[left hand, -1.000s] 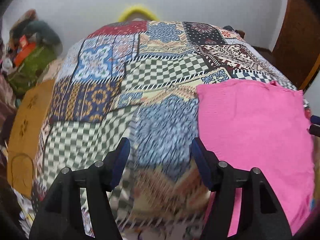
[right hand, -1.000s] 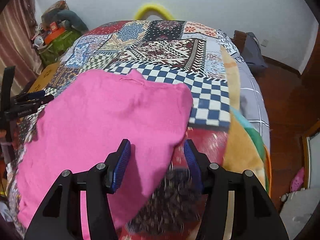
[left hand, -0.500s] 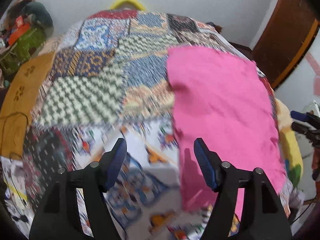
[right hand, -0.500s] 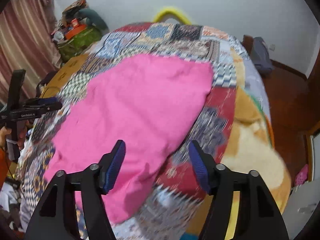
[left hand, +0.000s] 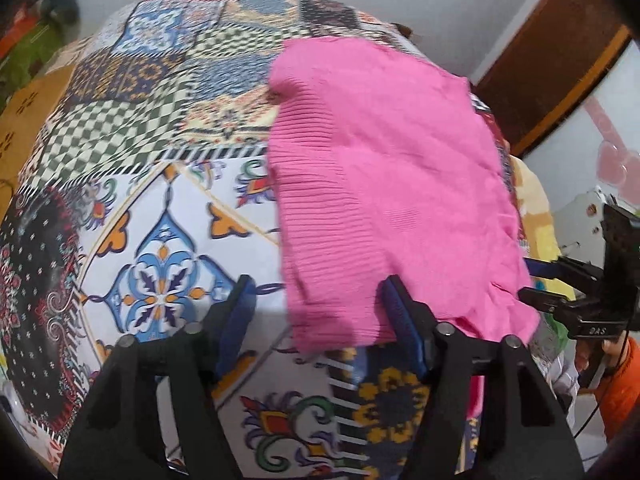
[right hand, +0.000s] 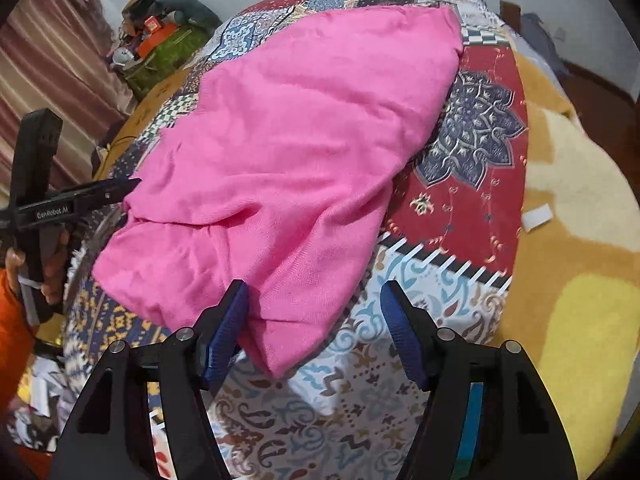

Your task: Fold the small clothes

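A pink knit garment (left hand: 380, 168) (right hand: 300, 128) lies spread on the patchwork quilt (left hand: 160, 220) (right hand: 472, 200) of a bed. My left gripper (left hand: 318, 292) hovers over its near left corner. The jaws are closing, with the ribbed hem between them and the pads not pressing it. My right gripper (right hand: 314, 292) stands open over the near right corner, and a fold of the pink cloth lies between its fingers. Each gripper shows in the other's view: the left gripper (right hand: 120, 192) at the garment's left edge, the right gripper (left hand: 528, 278) at its right edge.
A yellow and brown blanket (right hand: 580, 240) hangs off the bed's right side. A pile of bags and clutter (right hand: 160, 40) stands at the far left by a striped curtain. A wooden door (left hand: 540, 60) is at the far right. An orange sleeve (right hand: 12, 320) shows at the left.
Both views have drawn back to the bed's near edge, so the garment's near corners now lie between the jaws. The right jaws stand wider than a second ago.
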{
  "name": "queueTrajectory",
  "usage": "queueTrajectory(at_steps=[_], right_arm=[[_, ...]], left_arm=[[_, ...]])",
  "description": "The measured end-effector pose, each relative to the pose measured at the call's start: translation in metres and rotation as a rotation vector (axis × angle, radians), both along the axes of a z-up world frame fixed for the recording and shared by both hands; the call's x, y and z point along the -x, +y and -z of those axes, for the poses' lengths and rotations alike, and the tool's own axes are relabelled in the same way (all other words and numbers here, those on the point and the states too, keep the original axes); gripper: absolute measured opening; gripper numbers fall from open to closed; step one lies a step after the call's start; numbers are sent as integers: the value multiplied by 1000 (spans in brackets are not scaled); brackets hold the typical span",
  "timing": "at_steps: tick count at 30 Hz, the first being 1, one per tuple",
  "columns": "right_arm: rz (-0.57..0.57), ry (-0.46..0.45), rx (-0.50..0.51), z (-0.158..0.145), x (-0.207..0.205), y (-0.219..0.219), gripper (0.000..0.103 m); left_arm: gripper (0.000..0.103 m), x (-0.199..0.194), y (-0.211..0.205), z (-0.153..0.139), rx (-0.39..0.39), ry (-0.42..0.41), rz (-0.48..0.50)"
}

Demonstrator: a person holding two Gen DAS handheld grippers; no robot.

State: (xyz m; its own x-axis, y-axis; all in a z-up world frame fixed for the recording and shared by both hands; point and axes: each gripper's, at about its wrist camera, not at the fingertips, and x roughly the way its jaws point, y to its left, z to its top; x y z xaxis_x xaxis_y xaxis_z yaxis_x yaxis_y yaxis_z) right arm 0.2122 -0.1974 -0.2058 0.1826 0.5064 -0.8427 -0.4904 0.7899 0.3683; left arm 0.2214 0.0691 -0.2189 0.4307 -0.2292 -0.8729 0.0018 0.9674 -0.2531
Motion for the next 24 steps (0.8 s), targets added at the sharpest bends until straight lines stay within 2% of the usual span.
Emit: queueTrajectory(at_steps=[2,3,4,5,6,8,11,18,24], right_arm=[[-22,4,-8,-2,4,2,64],[-29,2,-5,-2,5,3,64],[-33,-5,-1,-1,8,5,63],[-35,-12,2,0,9,6,60],[-35,-15,-4,1,11,7,57],[-26,-24,-16,1,11,8,35],[-29,-39,-16,-1,9,8,10],[-54,-99,-30,-15,11,3,7],[-53,-189,-65,-43,4,2,7]], left_arm=[[53,1,-7,-1,34,-3,33],[52,2,-10,-1,33,-5,41],[45,3,-14,0,16,-13,47],[32,3,-19,0,3,-24,62],[26,3,-21,1,4,-26,71],[7,2,-25,1,31,-23,71],[6,2,-28,-1,16,-35,70],[5,10,-23,-19,-67,-105,64],[5,9,-15,-51,-110,-195,54]])
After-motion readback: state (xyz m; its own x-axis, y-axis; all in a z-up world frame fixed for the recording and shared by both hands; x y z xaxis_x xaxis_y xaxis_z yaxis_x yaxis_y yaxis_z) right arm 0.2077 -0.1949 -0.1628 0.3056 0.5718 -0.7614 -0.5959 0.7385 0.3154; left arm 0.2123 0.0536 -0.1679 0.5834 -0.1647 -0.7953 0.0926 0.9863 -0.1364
